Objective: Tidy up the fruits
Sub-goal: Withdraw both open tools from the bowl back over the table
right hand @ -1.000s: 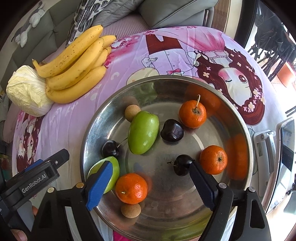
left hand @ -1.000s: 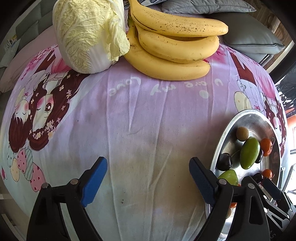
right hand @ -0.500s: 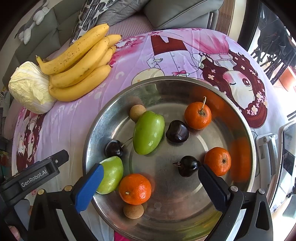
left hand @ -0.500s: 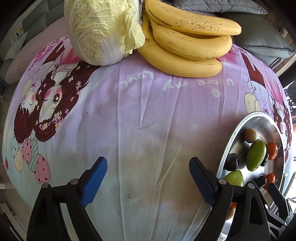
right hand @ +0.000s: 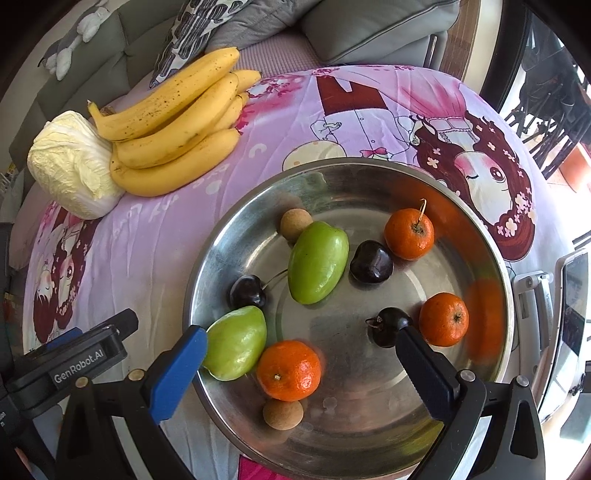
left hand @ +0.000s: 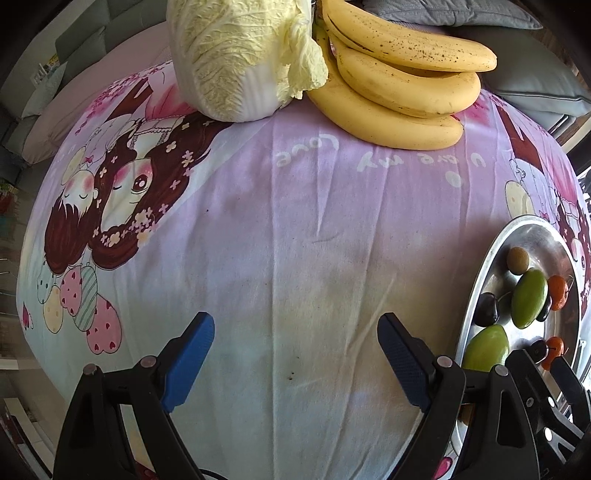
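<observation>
A steel bowl (right hand: 369, 177) on the pink cartoon tablecloth holds two green fruits (right hand: 317, 262), three oranges (right hand: 408, 232), three dark cherries (right hand: 371, 262) and two small brown round fruits (right hand: 295, 221). My right gripper (right hand: 300, 336) hangs above the bowl's near side, open wide, with an orange (right hand: 290, 369) lying below the gap and untouched. My left gripper (left hand: 295, 321) is open over bare cloth left of the bowl (left hand: 480, 280), with nothing between its fingers. A bunch of bananas (left hand: 399, 85) and a pale cabbage (left hand: 240, 55) lie at the far side.
The left tool's black housing (right hand: 74, 354) sits close beside the bowl's left rim. A phone on a white stand (right hand: 569, 295) stands right of the bowl. Grey sofa cushions (right hand: 369, 29) lie behind the table. The cloth drops off at the near edge.
My right gripper's jaws have spread wider over the bowl. My left gripper has slid leftward over the cloth, so the cabbage, bananas and bowl sit further right in its view.
</observation>
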